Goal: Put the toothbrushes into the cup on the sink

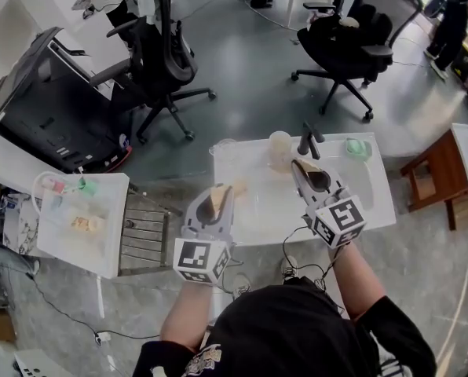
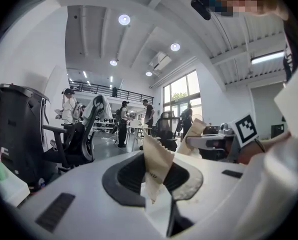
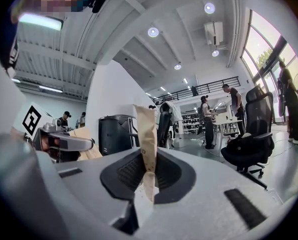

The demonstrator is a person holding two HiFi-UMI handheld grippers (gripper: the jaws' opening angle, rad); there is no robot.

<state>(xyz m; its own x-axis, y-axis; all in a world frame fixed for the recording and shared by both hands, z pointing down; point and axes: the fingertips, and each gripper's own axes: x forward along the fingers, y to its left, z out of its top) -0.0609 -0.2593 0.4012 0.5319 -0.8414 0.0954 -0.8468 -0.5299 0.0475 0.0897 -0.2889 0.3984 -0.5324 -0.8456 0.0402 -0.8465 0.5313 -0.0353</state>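
left gripper (image 2: 156, 176) clamped on a tan paper-sleeved toothbrush (image 2: 156, 156); right gripper (image 3: 148, 176) clamped on a second toothbrush (image 3: 146, 139) | likely light and thin; sleeve crumples and may slip; best gripped low on the shaft | long axes follow the jaws, tips forward | cup (image 1: 279, 146) beyond, on sink (image 1: 375, 203)

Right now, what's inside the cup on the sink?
Nothing sticks up above the rim of the cup. From the head view its inside looks pale and bare, but the bottom is too small and washed out to make out.
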